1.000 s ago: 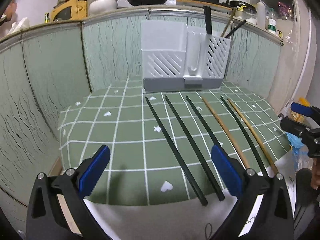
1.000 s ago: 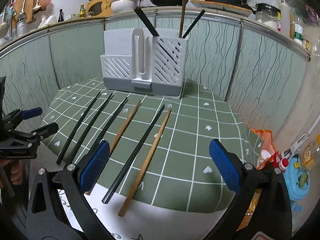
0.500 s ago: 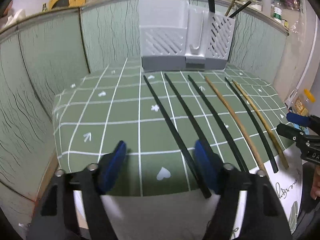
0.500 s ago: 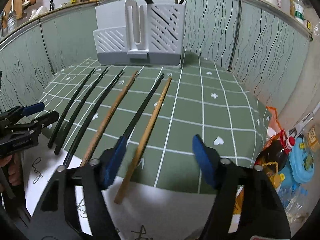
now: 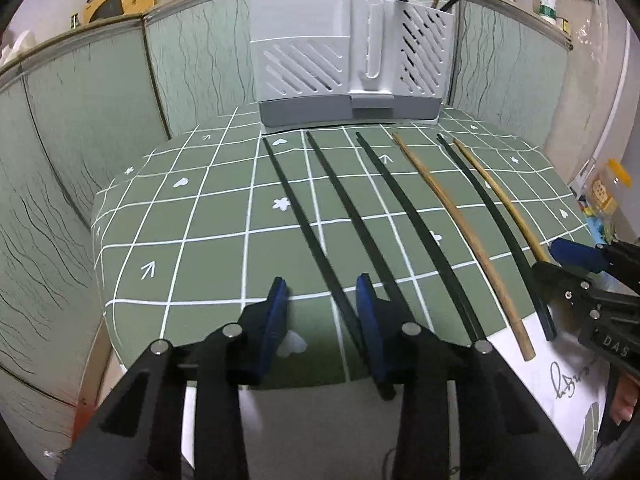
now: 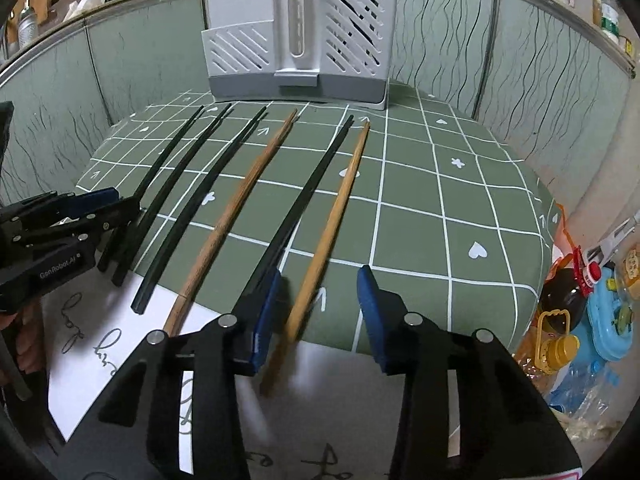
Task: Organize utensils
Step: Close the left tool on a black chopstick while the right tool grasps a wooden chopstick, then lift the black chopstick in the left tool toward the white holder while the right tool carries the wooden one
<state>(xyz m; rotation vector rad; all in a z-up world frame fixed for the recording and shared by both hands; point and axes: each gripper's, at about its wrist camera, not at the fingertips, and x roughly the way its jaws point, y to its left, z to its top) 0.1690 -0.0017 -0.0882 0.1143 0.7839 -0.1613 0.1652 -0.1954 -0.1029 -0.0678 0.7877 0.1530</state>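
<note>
Several chopsticks lie side by side on a green checked cloth (image 5: 208, 248), pointing at a grey-white utensil holder (image 5: 348, 68) at the back, which has a few chopsticks standing in its right compartment. My left gripper (image 5: 324, 308) is open, its jaws narrowed around the near end of the leftmost black chopstick (image 5: 296, 216). My right gripper (image 6: 320, 300) is open, its jaws either side of the near end of the rightmost wooden chopstick (image 6: 336, 216), with a black chopstick (image 6: 304, 196) by its left pad. A darker wooden chopstick (image 6: 240, 216) lies further left.
A green patterned wall panel (image 5: 80, 120) surrounds the table. Bottles and a blue toy (image 6: 600, 304) sit on the floor at the right. White paper (image 6: 100, 340) lies under the cloth's near edge. Pots stand on the ledge behind the holder.
Both grippers have moved forward and down to the near ends of the chopsticks. Both sets of jaws have narrowed from wide open.
</note>
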